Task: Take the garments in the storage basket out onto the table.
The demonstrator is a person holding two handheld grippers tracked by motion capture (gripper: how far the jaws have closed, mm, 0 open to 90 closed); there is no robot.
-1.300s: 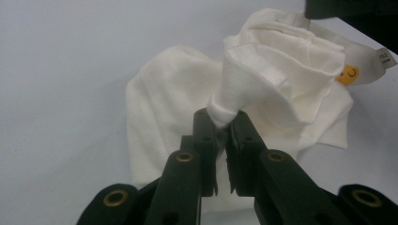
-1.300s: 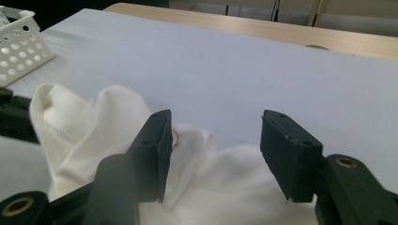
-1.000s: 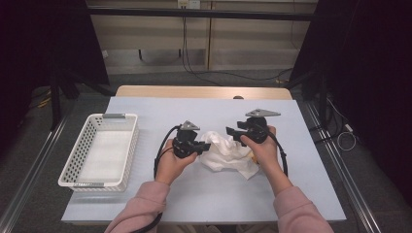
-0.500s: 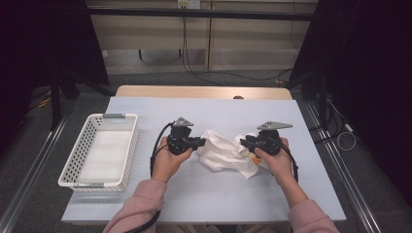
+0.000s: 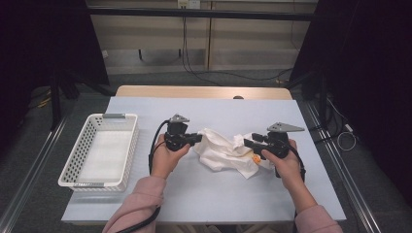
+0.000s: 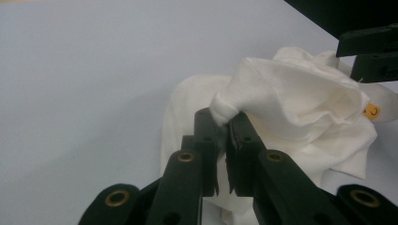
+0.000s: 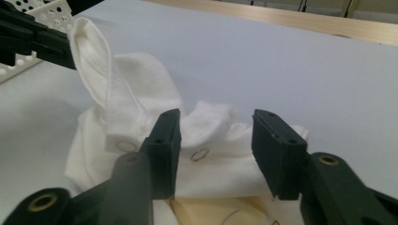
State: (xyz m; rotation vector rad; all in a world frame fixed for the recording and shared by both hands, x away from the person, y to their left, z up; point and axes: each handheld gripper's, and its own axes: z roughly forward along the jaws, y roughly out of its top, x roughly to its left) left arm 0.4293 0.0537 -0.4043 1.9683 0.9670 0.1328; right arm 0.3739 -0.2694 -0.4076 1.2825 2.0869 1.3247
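White garment (image 5: 223, 153) lies crumpled mid-table (image 5: 194, 194), between my two hands. My left gripper (image 6: 224, 136) pinches a bunched corner of it tight. My right gripper (image 7: 216, 140) has just been opening, jaws apart over the snap-buttoned edge.

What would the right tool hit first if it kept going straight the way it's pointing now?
Most likely the white garment: the right tool is open, with the snap-buttoned edge just beyond its tips. Depth is hard to judge, so contact may already be close.
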